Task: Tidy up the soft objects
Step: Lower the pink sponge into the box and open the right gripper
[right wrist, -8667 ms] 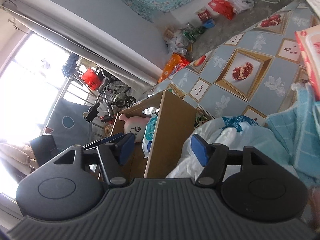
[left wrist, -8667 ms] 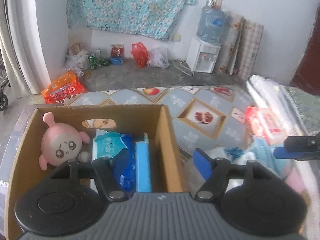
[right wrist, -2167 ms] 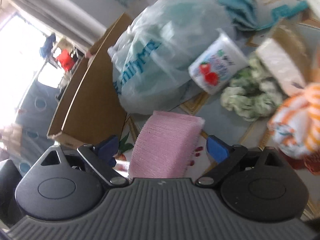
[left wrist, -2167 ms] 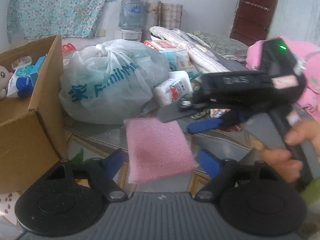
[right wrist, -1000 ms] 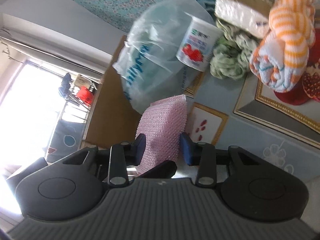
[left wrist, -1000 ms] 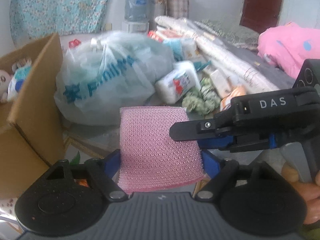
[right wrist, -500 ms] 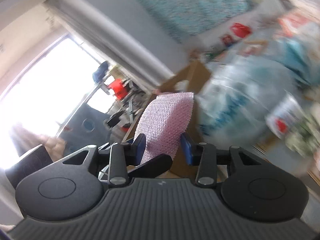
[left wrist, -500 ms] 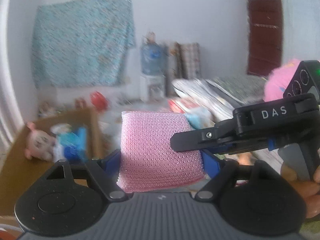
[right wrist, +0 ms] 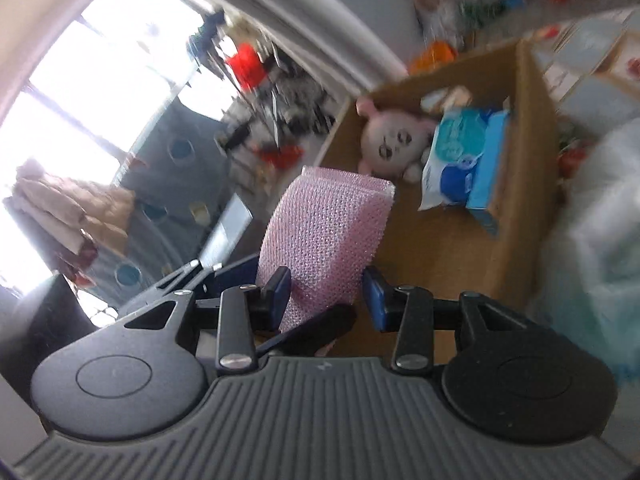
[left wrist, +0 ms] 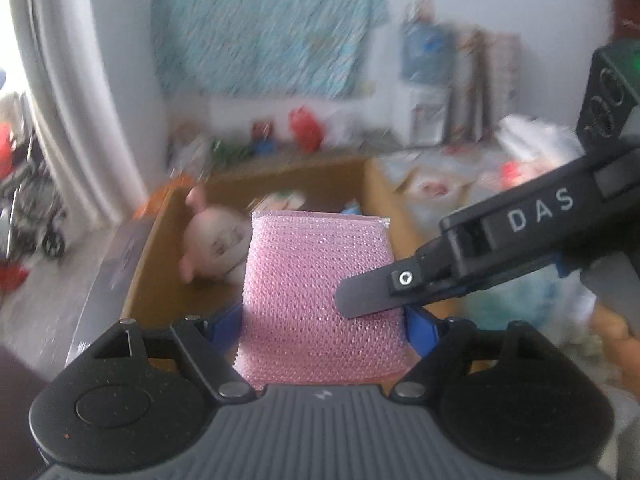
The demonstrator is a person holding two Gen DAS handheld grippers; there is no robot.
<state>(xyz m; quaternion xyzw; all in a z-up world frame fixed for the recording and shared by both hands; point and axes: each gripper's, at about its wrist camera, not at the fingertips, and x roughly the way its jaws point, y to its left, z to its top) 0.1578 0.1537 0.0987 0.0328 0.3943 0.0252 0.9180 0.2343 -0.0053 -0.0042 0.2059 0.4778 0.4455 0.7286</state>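
A pink mesh sponge (left wrist: pixel 316 292) is held from two sides. My left gripper (left wrist: pixel 324 326) has its blue pads against the sponge's left and right edges. The right gripper comes in from the right, one of its black fingers (left wrist: pixel 384 288) lying across the sponge's face. In the right wrist view the sponge (right wrist: pixel 328 228) stands upright between the blue pads of my right gripper (right wrist: pixel 326 296), which are shut on its lower end. Behind it is an open cardboard box (left wrist: pixel 160 240) (right wrist: pixel 528 160) holding a pink plush toy (left wrist: pixel 212 244) (right wrist: pixel 392 136) and a blue wipes pack (right wrist: pixel 460 148).
A pale plastic bag (right wrist: pixel 600 220) bulges right of the box. A white curtain (left wrist: pixel 80 100) and a bright window (right wrist: pixel 100 80) lie to the left, with a wheeled frame (left wrist: pixel 32 208) on the floor. A person's hand (left wrist: pixel 616 328) grips the right tool. The view is motion-blurred.
Both grippers have risen and swung left with the pink sponge, from over the bag and table clutter to in front of the open box. The grip on the sponge looks unchanged.
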